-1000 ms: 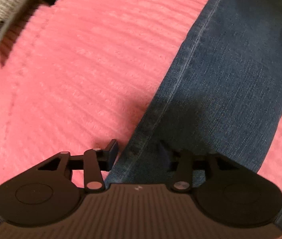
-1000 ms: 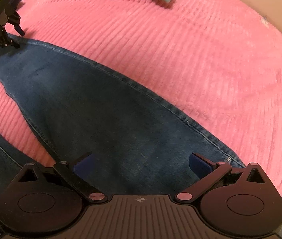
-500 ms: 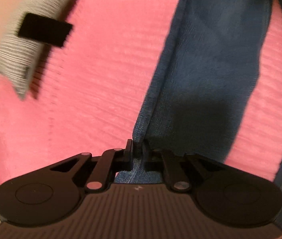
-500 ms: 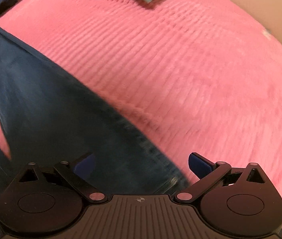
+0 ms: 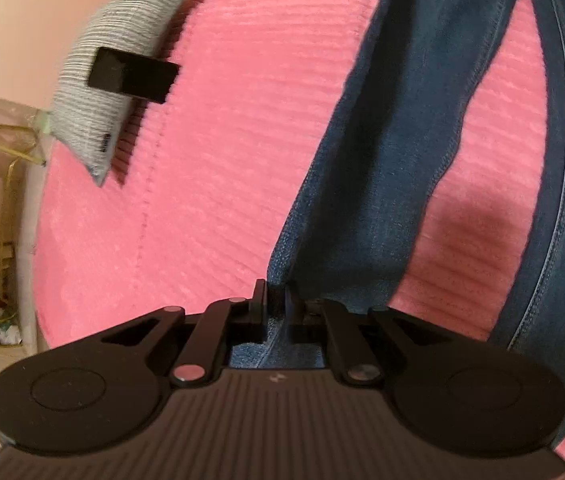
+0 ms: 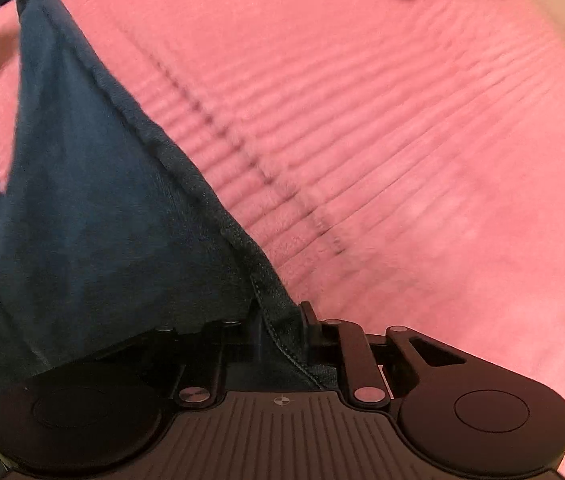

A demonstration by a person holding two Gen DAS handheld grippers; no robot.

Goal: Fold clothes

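The right gripper [image 6: 282,320] is closing on the jeans [image 6: 82,220] seam (edge bunched between its fingers) above the pink bedspread [image 6: 402,140].

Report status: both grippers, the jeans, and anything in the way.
Left gripper shut on jeans at a seamed edge. Right gripper closing, denim edge between its jaws. Jeans partly lifted off pink blanket. Grey pillow off to the side.

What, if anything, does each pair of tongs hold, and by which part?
Left tongs: the jeans, pinched at a seamed edge. Right tongs: closing on another stitched edge of the jeans, denim between the jaws.
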